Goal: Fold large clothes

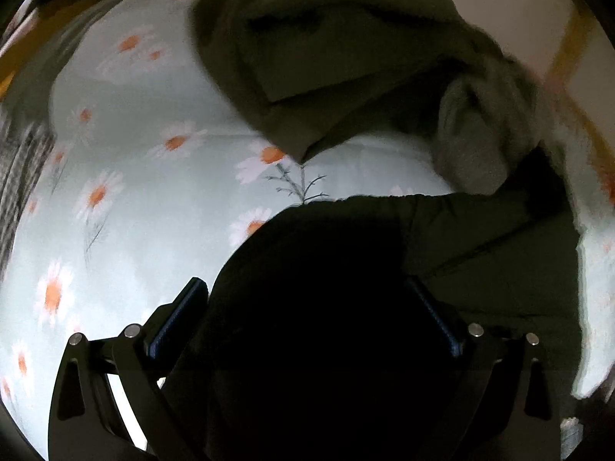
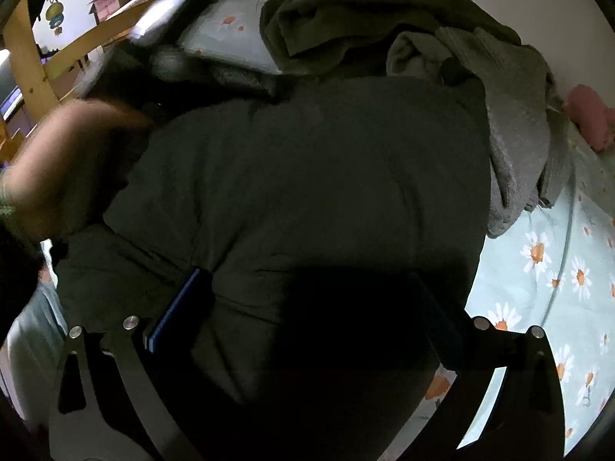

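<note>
Nearest to us in the right wrist view, the right gripper (image 2: 307,299) stands with its jaws spread as wide as they go, both blue pads apart and pressing on nothing; the dark green padded jacket (image 2: 300,176) bulges up between them, so we judge it released rather than gripping. The jacket lies on the daisy-print bedsheet (image 2: 557,269), filling the middle of that view, with a person's hand (image 2: 65,169) at its left edge.

In the left wrist view the left gripper (image 1: 307,303) also has dark jacket cloth (image 1: 480,253) bunched between its fingers. The fabric there is nearly black and we cannot tell whether the pads are pinching it or only straddling it.

We judge the jacket soft but bulky and puffy, fairly light for its volume, likely to spring back and slide on its smooth shell. A thin pinch would slip; we would take it at a stitched seam or hem near the edge, where the cloth is firmer, one gripper at each side.

Farther back sit an olive folded garment (image 2: 365,11) and a grey knit (image 2: 515,115), touching the jacket's far edge. Beyond them a wooden bed frame (image 2: 27,61) rises.
</note>
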A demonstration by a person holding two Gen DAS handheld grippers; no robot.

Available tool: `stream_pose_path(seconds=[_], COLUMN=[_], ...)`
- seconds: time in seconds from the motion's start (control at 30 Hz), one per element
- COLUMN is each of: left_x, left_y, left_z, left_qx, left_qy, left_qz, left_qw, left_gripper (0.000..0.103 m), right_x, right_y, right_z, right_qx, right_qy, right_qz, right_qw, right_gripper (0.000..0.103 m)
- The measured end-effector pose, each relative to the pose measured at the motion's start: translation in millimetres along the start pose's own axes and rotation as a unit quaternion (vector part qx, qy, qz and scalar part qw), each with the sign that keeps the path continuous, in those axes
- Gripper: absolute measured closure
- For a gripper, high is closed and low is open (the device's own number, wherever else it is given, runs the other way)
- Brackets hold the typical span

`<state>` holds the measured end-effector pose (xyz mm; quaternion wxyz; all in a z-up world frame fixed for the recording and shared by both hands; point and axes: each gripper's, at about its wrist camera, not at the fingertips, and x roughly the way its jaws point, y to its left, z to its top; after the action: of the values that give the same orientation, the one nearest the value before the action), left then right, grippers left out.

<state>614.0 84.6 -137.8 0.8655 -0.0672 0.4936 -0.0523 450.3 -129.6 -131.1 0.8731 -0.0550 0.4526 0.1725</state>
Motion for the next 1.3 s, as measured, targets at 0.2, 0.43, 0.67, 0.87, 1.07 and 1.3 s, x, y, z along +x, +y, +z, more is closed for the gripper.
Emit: stream_pose_path(seconds=[0.2, 0.43, 0.67, 0.87, 1.07, 1.3], left_x=[-113, -71, -67, -64, -62, -61], left_y=[-7, 11, 14, 15, 18, 25], left_z=[-66, -115, -124, -129, -130, -131], left_qx=[-0.007, -0.002, -0.008, -0.017, -0.020, -0.029], left_qy=[-0.069, -0.007, -0.041, -0.047, -0.045, -0.038], left_qz=[-0.015, -0.010, -0.013, -0.024, -0.033, -0.056], left_qw=[0.9975, 0.9999, 0.9990, 0.9985, 0.9982, 0.9973], left_gripper=[0.005, 0.004, 0.004, 0.004, 0.004, 0.004], right_x=[-2, -12, -70, -29, -27, -39], right_y=[0, -6, -12, 0, -2, -96], right_z=[3, -7, -27, -56, -55, -55], right_qx=[0.009, -0.006, 0.017, 0.008, 0.017, 0.236], right_qy=[-0.005, -0.036, -0.033, 0.009, 0.008, -0.014], right_qz=[0.000, 0.027, 0.066, 0.050, 0.057, 0.271], right_qw=[1.000, 0.999, 0.997, 0.999, 0.998, 0.933], right_gripper=[0.003, 0.003, 0.003, 0.003, 0.003, 0.003])
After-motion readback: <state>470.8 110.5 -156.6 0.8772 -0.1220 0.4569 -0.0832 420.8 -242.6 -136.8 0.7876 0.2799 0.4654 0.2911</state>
